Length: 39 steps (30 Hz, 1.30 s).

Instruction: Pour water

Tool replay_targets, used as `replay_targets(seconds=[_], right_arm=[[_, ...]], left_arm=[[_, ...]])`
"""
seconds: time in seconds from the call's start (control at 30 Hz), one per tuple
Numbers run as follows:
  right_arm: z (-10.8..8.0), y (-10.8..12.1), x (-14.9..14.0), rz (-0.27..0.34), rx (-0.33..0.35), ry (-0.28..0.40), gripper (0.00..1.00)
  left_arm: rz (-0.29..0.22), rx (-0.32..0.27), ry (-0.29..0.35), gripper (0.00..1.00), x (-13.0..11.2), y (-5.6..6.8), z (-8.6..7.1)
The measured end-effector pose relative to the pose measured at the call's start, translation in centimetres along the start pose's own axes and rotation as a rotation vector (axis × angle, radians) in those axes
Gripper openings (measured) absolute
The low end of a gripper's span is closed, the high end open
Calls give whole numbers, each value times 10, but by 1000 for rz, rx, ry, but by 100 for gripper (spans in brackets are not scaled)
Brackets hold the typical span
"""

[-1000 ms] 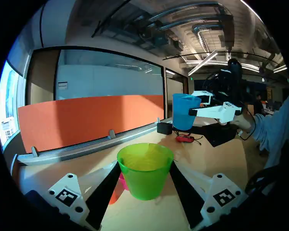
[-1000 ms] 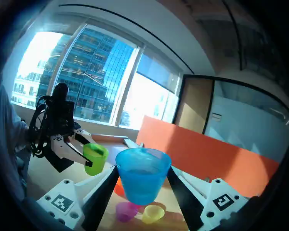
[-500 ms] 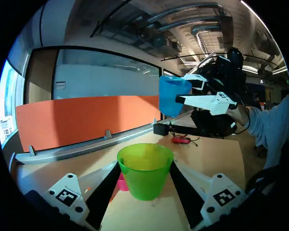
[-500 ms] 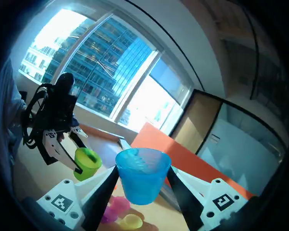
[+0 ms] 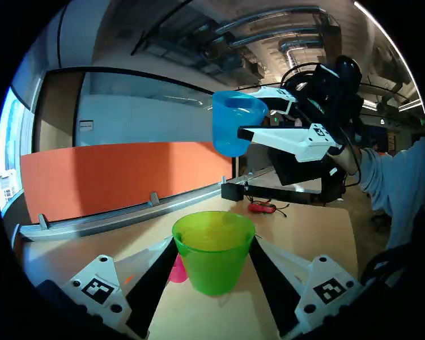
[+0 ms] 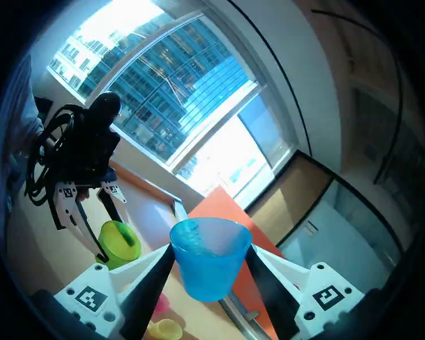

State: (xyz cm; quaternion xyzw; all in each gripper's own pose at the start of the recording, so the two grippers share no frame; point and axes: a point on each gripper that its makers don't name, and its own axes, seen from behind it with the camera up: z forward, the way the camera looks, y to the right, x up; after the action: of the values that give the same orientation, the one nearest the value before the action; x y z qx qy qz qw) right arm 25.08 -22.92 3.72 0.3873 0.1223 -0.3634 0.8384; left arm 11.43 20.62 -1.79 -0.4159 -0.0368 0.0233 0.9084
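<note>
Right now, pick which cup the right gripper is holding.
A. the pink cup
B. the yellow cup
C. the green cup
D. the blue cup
D: in the right gripper view the blue cup is clamped between the two fingers of the right gripper, while the green cup sits in the left gripper.

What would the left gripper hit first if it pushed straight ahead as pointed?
Past the green cup it holds, likely the orange partition beyond the table edge; the blue cup sits above that line. Depth unclear.
</note>
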Motion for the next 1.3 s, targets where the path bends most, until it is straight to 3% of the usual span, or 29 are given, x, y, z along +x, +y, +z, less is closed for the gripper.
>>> replay_targets(seconds=[0.7,1.3], right_arm=[[33,17,15,-343,-10,-33,89],[41,33,22,-462,-48,-40,89]], left_arm=[[9,-26,8,86,7,7,6],[20,-43,10,86,11,13,10]])
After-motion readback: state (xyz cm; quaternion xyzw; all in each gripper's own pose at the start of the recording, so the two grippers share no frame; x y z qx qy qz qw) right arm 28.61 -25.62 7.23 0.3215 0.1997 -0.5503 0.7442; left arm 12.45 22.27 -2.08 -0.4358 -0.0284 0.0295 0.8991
